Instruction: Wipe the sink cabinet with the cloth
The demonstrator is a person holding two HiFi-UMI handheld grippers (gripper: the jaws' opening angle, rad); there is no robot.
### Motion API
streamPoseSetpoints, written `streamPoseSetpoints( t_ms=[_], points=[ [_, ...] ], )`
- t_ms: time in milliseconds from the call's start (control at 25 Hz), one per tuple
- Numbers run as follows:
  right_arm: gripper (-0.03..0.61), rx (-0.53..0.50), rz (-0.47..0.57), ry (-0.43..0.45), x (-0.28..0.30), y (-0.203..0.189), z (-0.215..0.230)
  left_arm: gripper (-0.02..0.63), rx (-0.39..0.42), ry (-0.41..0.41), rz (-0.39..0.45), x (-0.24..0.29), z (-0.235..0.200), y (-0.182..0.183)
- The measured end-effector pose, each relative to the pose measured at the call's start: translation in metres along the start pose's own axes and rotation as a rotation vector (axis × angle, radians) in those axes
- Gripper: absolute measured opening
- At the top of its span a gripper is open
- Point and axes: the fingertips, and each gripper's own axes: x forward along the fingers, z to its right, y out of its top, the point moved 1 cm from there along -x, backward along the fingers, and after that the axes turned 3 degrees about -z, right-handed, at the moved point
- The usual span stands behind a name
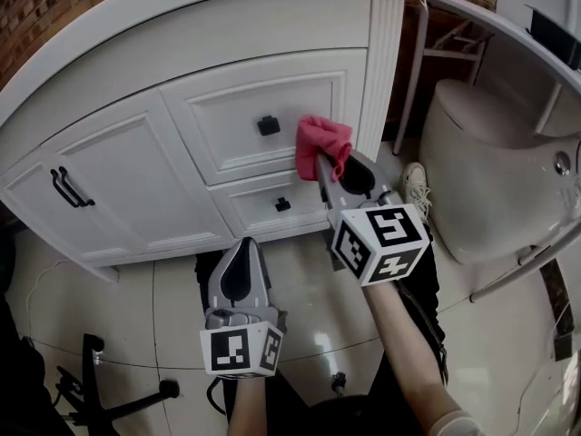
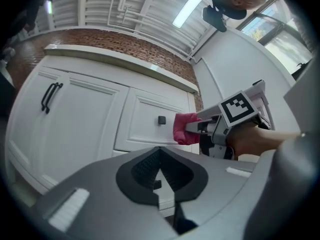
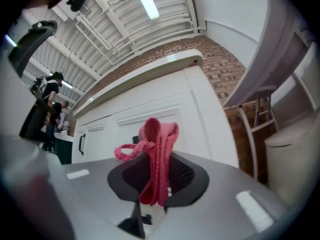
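Against the right end of the upper drawer front, beside its black square knob (image 1: 268,125): crumpled pink cloth (image 1: 322,142), apparently pressing on the white panelled sink cabinet (image 1: 136,180). Right gripper (image 1: 323,163) is clamping the cloth's bunched middle, leaving a folded pad projecting forward for wiping. Left gripper (image 1: 241,266) is hanging lower, clear of the cabinet, jaws closed on nothing, seemingly idling while one tool is wiping.

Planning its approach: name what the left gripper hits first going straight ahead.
Probably the lower drawer front of the sink cabinet: the left gripper, shut and empty, points there with nothing between. Depth is unclear.
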Motion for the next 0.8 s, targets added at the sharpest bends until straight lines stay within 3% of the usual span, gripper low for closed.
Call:
streamPoseSetpoints(
  t_ms=[200, 360, 560, 800],
  points=[
    [0.066, -0.017, -0.048, 0.186, 0.051, -0.045, -0.117, 0.015, -0.028, 0.090, -0.027, -0.028, -0.060, -0.006],
    [0.066, -0.025, -0.094, 0.236, 0.084, -0.073, -0.163, 0.015, -0.054, 0.154, -0.031, -0.040, -0.097, -0.011],
    [0.067, -0.076, -0.111, 0.217, 0.089, -0.087, -0.148, 0.015, -0.054, 0.149, -0.041, -0.034, -0.100, -0.018],
    [0.067, -0.082, -0.073, 0.059, 0.055, -0.075, -0.052, 0.015, -0.035, 0.093, -0.047, -0.006, -0.065, -0.023]
  ],
)
